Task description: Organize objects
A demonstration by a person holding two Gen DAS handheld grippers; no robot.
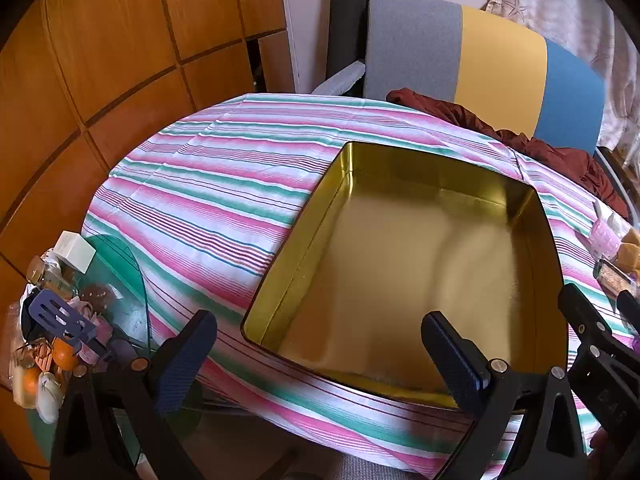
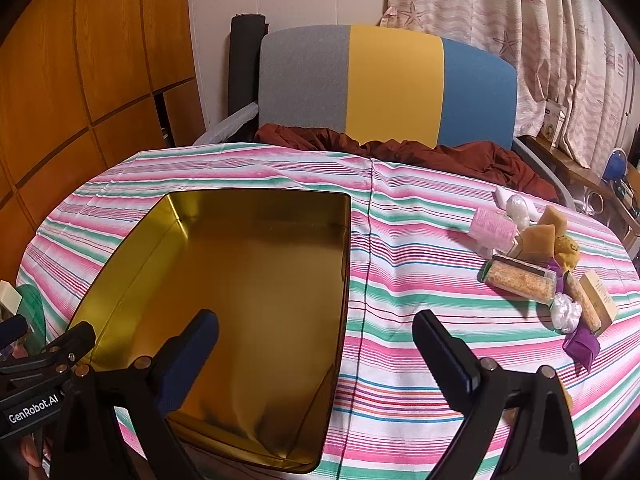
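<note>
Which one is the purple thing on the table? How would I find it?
Start at the big gold tin on the striped tablecloth, then look right to the small pile of packets and soaps. The purple wrapped packet lies at the pile's near edge, just past a white frilly ball. It is the pile's only big, deep purple item.

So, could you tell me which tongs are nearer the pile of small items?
Right. The right tongs hover just beside the pile; the left tongs sit across the gold tin.
</note>
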